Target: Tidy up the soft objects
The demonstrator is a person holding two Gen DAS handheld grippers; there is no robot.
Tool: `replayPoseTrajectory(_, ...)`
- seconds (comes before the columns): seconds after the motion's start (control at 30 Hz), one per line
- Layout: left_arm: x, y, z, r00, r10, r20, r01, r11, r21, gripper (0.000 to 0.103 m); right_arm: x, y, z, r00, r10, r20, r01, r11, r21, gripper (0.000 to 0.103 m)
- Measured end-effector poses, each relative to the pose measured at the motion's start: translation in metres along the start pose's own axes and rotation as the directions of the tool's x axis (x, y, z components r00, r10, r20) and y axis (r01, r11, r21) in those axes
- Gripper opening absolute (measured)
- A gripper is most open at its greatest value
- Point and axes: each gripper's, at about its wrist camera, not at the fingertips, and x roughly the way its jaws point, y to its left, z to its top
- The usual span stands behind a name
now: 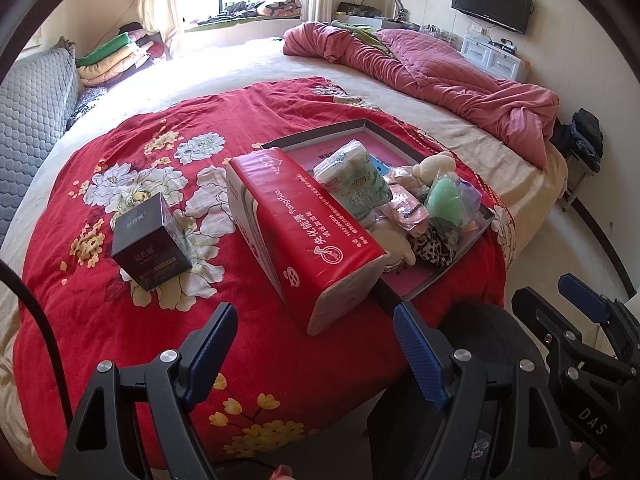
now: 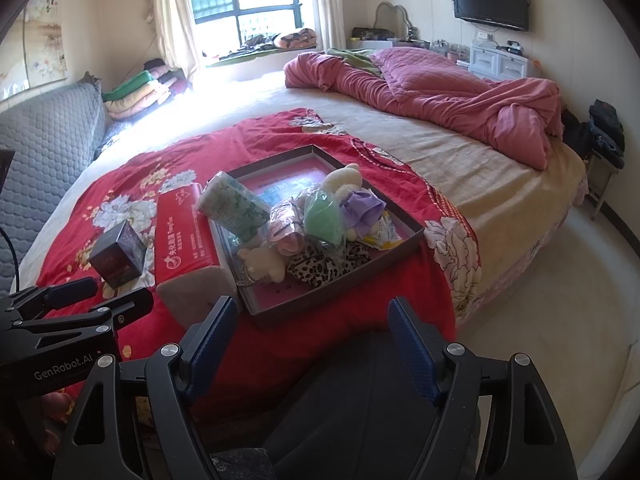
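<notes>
Both grippers stood open and empty at the bottom of their frames: the left gripper (image 1: 316, 344) and the right gripper (image 2: 312, 340). At frame centre, the tray (image 2: 352, 292) on the red floral blanket (image 1: 140, 312) held the soft objects (image 2: 320, 216), piled together. A red tissue pack (image 1: 308, 232) lay against the tray's left edge, nearest the left gripper. A dark box (image 1: 150, 240) stood apart, left of centre.

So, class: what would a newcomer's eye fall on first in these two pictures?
First, the red flowered blanket spread over the near part of the bed. On it, a long red tissue pack lies beside a shallow tray heaped with soft things. Behind, a crumpled pink quilt.
</notes>
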Motion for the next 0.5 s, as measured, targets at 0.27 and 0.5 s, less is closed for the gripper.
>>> replayPoseTrajectory(0.27, 0.0006, 0.0000, -0.0010, 1.000, 0.001, -0.005, -0.001, 1.000, 0.001, 0.080, 0.0004, 0.0002, 0.0003, 1.000, 0.001, 0.001, -0.001, 1.000, 0.001, 0.079)
replayPoseTrajectory(0.5, 0.0004, -0.0007, -0.0007, 1.000, 0.003, -0.007, -0.003, 1.000, 0.003, 0.080, 0.0007, 0.0000, 0.0004, 1.000, 0.003, 0.001, -0.003, 1.000, 0.003, 0.079)
